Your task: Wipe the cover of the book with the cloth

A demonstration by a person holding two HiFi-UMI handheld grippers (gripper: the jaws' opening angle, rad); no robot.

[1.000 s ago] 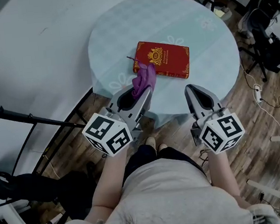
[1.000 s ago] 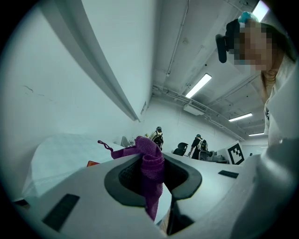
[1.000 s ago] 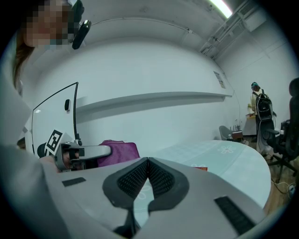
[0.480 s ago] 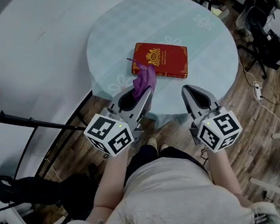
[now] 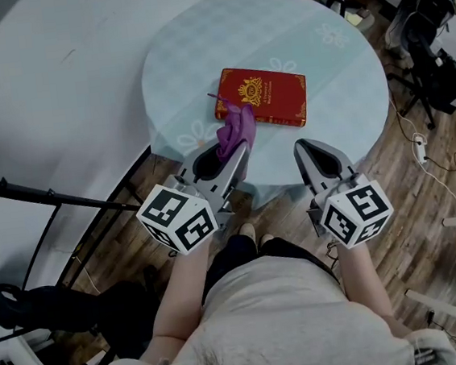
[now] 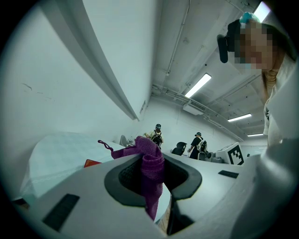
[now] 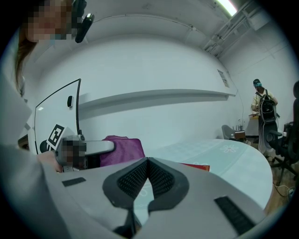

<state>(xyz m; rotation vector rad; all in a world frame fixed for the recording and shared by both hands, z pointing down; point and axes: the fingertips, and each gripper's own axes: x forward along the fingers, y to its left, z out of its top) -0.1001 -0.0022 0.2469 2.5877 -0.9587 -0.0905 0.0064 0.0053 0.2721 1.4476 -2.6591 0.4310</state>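
Note:
A red book (image 5: 266, 96) with a gold emblem lies flat on the round pale-blue table (image 5: 338, 77). My left gripper (image 5: 235, 146) is shut on a purple cloth (image 5: 235, 131), which hangs just in front of the book's near left corner. In the left gripper view the cloth (image 6: 150, 168) is pinched between the jaws, and a sliver of the book (image 6: 92, 163) shows beyond. My right gripper (image 5: 309, 151) hovers at the table's near edge, jaws shut and empty. The right gripper view shows the book (image 7: 196, 166) and the cloth (image 7: 122, 150) to the left.
A white wall runs along the left. Office chairs (image 5: 430, 27) and cables (image 5: 419, 149) stand on the wood floor to the right of the table. A black tripod leg (image 5: 43, 197) crosses at the left. People (image 6: 156, 135) stand far off.
Almost nothing moved. The right gripper has shifted slightly left and forward; the left gripper still holds the cloth in the same place.

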